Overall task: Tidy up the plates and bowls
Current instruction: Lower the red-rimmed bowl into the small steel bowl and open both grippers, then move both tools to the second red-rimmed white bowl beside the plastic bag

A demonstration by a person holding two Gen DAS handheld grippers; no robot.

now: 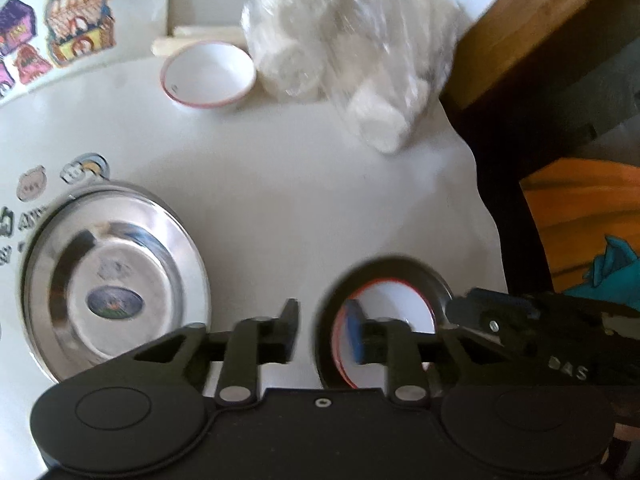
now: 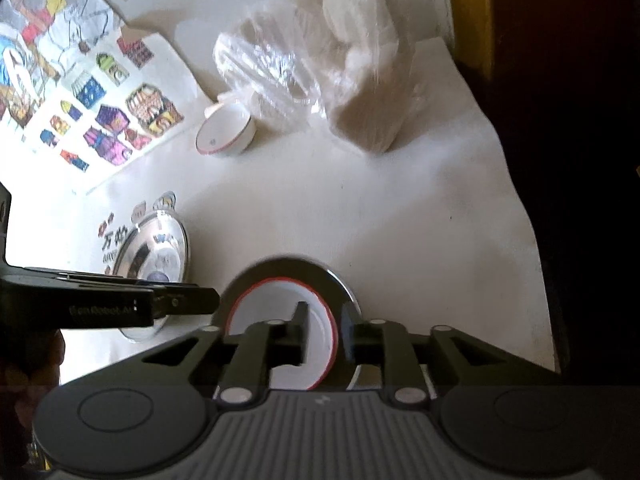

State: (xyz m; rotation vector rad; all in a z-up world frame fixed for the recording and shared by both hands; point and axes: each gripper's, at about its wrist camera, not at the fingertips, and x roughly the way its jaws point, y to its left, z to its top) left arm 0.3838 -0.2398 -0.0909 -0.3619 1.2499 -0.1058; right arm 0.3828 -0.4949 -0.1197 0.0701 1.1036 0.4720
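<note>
White tabletop (image 2: 360, 216): both tongs, left (image 1: 326, 332) and right (image 2: 322, 332), part-open astride the red-rimmed bowl (image 2: 280, 304).

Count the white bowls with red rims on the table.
2. One bowl stands at the far side beside the plastic bag; the other sits in the near steel plate, between the grippers. More may be hidden.

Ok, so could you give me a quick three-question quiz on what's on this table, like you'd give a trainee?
1. True or false: the near bowl sits in a steel plate.
2. How many red-rimmed bowls stand on the table, counting that one?
3. What lies beside the far bowl? A: a clear plastic bag. B: a kettle. C: a book.
Key: 1 true; 2 two; 3 A.
</note>
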